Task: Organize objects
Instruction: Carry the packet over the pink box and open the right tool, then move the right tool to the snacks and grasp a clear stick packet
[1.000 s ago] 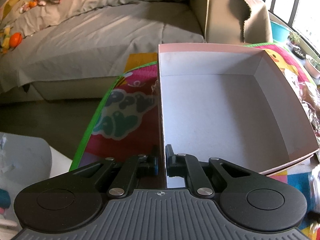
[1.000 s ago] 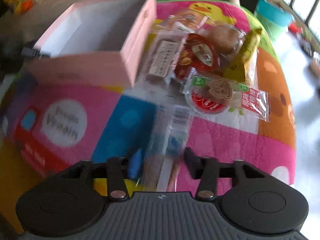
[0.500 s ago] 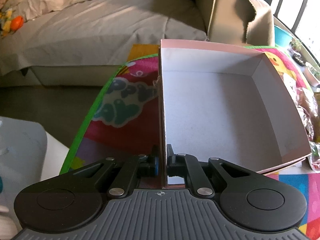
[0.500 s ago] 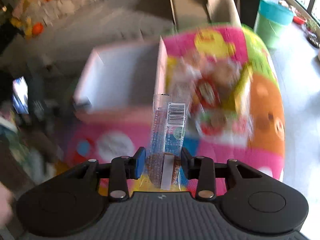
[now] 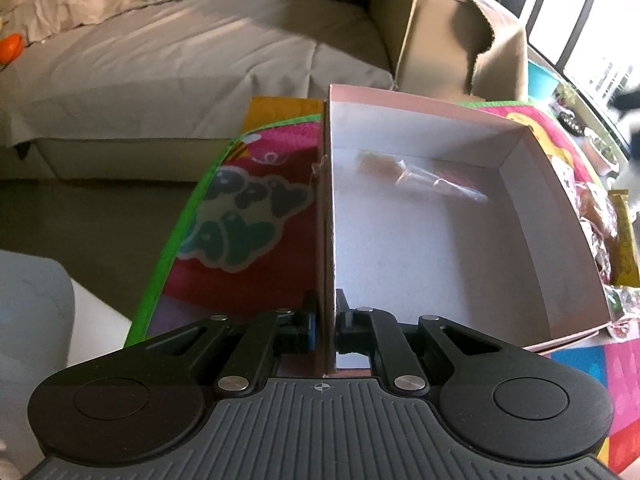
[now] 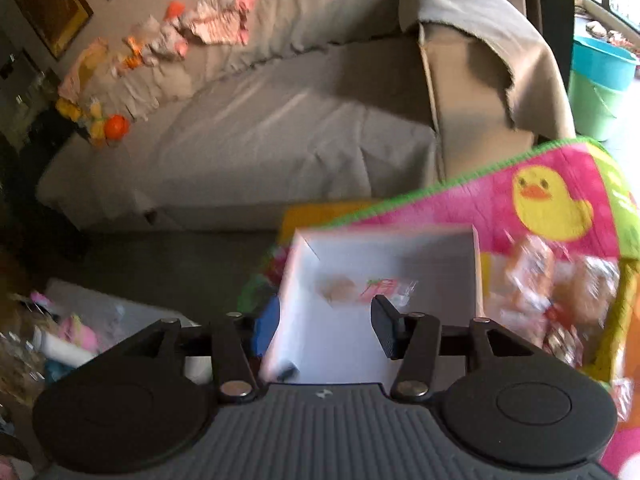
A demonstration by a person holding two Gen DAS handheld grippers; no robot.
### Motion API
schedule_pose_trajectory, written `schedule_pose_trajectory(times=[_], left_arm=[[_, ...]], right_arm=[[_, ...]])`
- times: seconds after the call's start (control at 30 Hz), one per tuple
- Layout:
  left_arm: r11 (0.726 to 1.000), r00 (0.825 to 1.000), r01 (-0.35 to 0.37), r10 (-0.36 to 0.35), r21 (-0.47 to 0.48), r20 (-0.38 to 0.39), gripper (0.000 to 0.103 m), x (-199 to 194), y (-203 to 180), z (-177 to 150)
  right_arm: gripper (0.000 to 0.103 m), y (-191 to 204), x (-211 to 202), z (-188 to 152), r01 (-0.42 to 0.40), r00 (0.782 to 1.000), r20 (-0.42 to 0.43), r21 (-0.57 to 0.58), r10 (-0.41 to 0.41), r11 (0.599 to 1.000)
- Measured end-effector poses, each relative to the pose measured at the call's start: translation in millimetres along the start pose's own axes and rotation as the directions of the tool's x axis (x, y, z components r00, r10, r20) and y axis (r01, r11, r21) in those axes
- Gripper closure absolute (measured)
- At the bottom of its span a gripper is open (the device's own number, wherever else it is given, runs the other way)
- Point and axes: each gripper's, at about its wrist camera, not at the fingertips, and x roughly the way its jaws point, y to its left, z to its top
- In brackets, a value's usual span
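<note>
Snack packet (image 5: 420,178) now in box (image 5: 532,216); right jaws just opened, empty; left jaws clamp wall.

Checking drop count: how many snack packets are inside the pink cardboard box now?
1. A clear-wrapped snack packet lies blurred near the far wall of the pink cardboard box; the rest of the floor shows bare. More packets sit outside, right of it.

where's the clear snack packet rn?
Inside the pink box, near its far wall: the snack packet shows in both wrist views, beyond the right gripper.
</note>
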Motion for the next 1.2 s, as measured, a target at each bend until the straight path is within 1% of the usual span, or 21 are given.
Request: schedule_pose_trajectory(times=[0.1, 0.17, 0.23, 0.33, 0.47, 0.57, 0.63, 0.7, 0.77, 0.83, 0.9, 0.93, 1.0, 1.07, 1.1, 1.17, 1.2], left_arm=[[1.0, 1.0, 0.002, -0.002, -0.008, -0.01, 0.093, 0.5, -0.7, 1.5], [1.0, 1.0, 0.0, 0.0, -0.011, -0.018, 0.093, 1.0, -0.8, 3.2], [1.0, 1.0, -0.004, 0.004, -0.013, -0.027, 0.093, 2.3, -1.0, 5.6], [1.0, 0.999, -0.006, 0.006, -0.016, -0.034, 0.093, 4.4, -1.3, 8.5], [1.0, 0.999, -0.01, 0.009, -0.022, -0.036, 0.093, 6.6, -0.5, 10.6], [1.0, 0.999, -0.022, 0.022, -0.016, -0.03, 0.094, 7.7, -2.5, 10.9], [0.999, 0.999, -0.033, 0.033, -0.017, -0.029, 0.094, 8.6, -4.3, 11.2], [0.999, 0.998, -0.047, 0.047, -0.019, -0.028, 0.094, 9.9, -6.4, 11.0], [0.998, 0.998, -0.059, 0.058, -0.027, -0.022, 0.094, 10.3, -7.6, 10.6], [0.998, 0.998, -0.061, 0.061, -0.031, -0.014, 0.094, 10.4, -7.7, 9.3], [0.997, 0.998, -0.064, 0.064, -0.033, -0.006, 0.094, 9.8, -8.1, 7.3], [0.997, 0.998, -0.067, 0.067, -0.037, -0.005, 0.094, 9.9, -8.1, 5.6], [0.996, 0.997, -0.075, 0.074, -0.052, -0.015, 0.094, 11.9, -8.1, 3.3], [0.994, 0.997, -0.078, 0.077, -0.078, -0.018, 0.094, 12.3, -6.8, 1.8], [0.993, 0.997, -0.079, 0.077, -0.086, -0.02, 0.094, 12.0, -6.5, 1.9], [0.993, 0.997, -0.08, 0.078, -0.089, -0.021, 0.094, 10.7, -6.3, 2.1], [0.985, 0.997, 0.063, -0.056, 0.161, -0.045, 0.094, 10.9, -5.4, 2.6]], right_arm=[[0.051, -16.1, -2.1, -32.2, 0.095, 0.995, -0.03, -0.013, -0.096, 0.995], [0.048, -30.8, -12.6, -55.7, 0.164, 0.985, -0.04, -0.036, -0.165, 0.986], [0.042, -45.6, -22.0, -75.9, 0.223, 0.972, -0.061, -0.055, -0.226, 0.973], [0.041, -74.9, -31.4, -101.9, 0.309, 0.942, -0.116, -0.065, -0.315, 0.949], [0.038, -116.1, -32.2, -119.3, 0.384, 0.908, -0.163, -0.044, -0.386, 0.922], [0.035, -134.4, -31.5, -122.5, 0.414, 0.894, -0.164, -0.053, -0.417, 0.909], [0.034, -147.0, -32.0, -119.9, 0.418, 0.895, -0.152, -0.042, -0.419, 0.907], [0.034, -160.1, -31.4, -112.6, 0.421, 0.899, -0.132, 0.003, -0.417, 0.907], [0.034, -176.9, -27.9, -98.6, 0.432, 0.899, -0.105, 0.05, -0.425, 0.901], [0.034, -190.1, -25.5, -86.6, 0.447, 0.894, -0.082, 0.077, -0.441, 0.891], [0.034, -201.6, -23.6, -78.2, 0.466, 0.884, -0.066, 0.08, -0.462, 0.881], [0.034, -205.8, -21.9, -75.3, 0.468, 0.884, -0.063, 0.075, -0.464, 0.881], [0.034, -211.6, -19.2, -73.0, 0.451, 0.892, -0.065, 0.069, -0.447, 0.89], [0.034, -220.4, -14.5, -75.9, 0.42, 0.907, -0.082, 0.083, -0.414, 0.904], [0.034, -227.1, -11.1, -78.0, 0.399, 0.916, -0.096, 0.11, -0.39, 0.91], [0.034, -238.9, -3.0, -81.2, 0.373, 0.926, -0.121, 0.173, -0.356, 0.911], [0.034, -244.8, 0.0, -84.6, 0.364, 0.93, -0.141, 0.216, -0.34, 0.906]])
